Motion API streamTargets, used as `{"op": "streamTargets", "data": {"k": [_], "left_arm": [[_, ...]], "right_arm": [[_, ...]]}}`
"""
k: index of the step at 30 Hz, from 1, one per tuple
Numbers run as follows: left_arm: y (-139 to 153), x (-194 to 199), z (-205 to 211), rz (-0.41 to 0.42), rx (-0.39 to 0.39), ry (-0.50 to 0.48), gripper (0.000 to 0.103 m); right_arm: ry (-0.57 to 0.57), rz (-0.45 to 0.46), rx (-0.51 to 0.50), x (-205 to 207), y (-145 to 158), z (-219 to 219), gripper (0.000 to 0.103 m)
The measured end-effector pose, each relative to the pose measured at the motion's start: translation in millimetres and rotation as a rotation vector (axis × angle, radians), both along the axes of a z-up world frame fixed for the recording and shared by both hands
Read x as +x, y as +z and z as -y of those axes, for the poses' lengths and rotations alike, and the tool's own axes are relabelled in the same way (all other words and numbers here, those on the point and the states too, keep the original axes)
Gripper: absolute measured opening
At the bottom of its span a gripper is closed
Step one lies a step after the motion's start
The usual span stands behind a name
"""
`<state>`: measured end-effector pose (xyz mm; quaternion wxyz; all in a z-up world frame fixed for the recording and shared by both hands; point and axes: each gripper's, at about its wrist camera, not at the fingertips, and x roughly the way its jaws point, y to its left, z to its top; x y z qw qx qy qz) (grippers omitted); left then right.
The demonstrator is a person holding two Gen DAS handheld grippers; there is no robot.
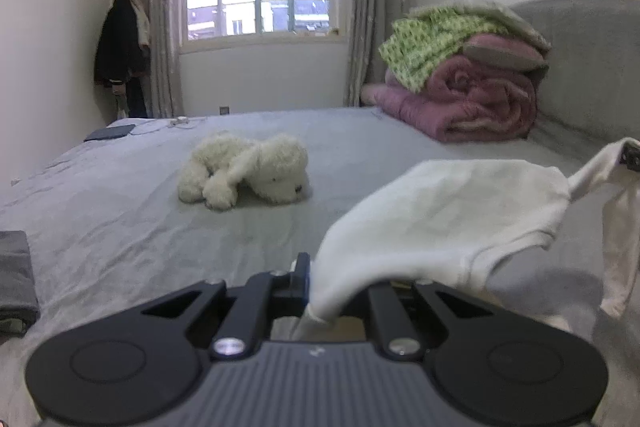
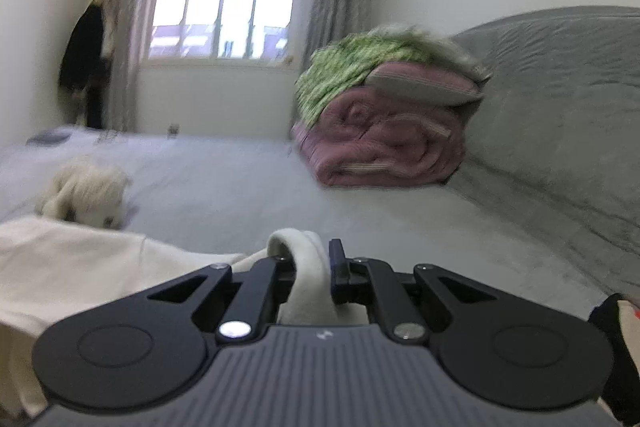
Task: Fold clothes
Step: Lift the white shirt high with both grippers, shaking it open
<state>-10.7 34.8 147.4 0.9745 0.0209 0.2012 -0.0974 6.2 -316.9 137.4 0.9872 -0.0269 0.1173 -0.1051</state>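
left gripper point(image 1: 310, 281): my jaws clamped on the white garment point(image 1: 444, 215)
right gripper point(image 2: 316, 267): pinching its other end
bed point(image 1: 140, 227): plush dog point(image 1: 248, 173) at 11 o'clock, quilt stack point(image 1: 468, 79) at 1

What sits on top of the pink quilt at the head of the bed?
A green patterned cover is draped over the pink quilt, with a pinkish pillow tucked beneath it. Whatever else lies under the cover is hidden.

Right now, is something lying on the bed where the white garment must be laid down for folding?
Nothing visible: the bed under the white garment looks bare. The plush dog lies farther away.
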Motion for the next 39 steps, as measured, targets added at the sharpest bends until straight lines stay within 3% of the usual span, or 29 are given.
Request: {"op": "streamTargets", "data": {"k": [4,8,11,14,15,17,20,22,25,27,29,32,35,39], "left_arm": [[10,-6,-6,0.055,-0.056,-0.005,0.008],[6,-3,0,0.021,-0.05,-0.024,0.008],[3,-3,3,0.009,-0.037,-0.037,0.008],[5,-4,0,0.006,-0.053,-0.036,0.008],[5,-3,-2,0.002,-0.059,-0.033,0.008],[5,-3,-4,-0.003,-0.064,-0.026,0.008],[5,-4,-7,-0.006,-0.068,-0.021,0.008],[6,-5,-10,-0.01,-0.082,-0.019,0.008],[7,-5,-14,-0.018,-0.142,-0.025,0.008],[8,-5,-17,-0.024,-0.194,-0.035,0.008],[11,-5,-18,-0.021,-0.226,-0.04,0.008],[13,-10,-18,0.001,-0.238,-0.049,0.008],[15,-15,-13,0.035,-0.23,-0.057,0.008],[21,-19,-11,0.073,-0.252,-0.074,0.008]], "right_arm": [[-0.04,-0.007,0.007,1,-3,7,0.007],[0.012,-0.198,-0.014,21,-29,4,0.014],[0.117,-0.373,0.066,40,-56,0,0.016],[0.235,-0.457,0.045,49,-71,-17,0.021],[0.278,-0.448,-0.03,47,-73,-27,0.025],[0.36,-0.425,-0.191,41,-77,-48,0.05],[0.433,-0.362,-0.477,24,-86,-74,0.055],[0.471,-0.334,-0.563,15,-91,-83,0.057],[0.596,-0.296,-0.565,0,-89,-92,0.058],[0.702,-0.27,-0.571,-11,-88,-101,0.067],[0.78,-0.254,-0.629,-22,-91,-112,0.067],[0.731,-0.238,-0.66,-18,-91,-118,0.067],[0.703,-0.237,-0.623,-10,-89,-117,0.066],[0.749,-0.257,-0.733,-11,-105,-127,0.051]]}}
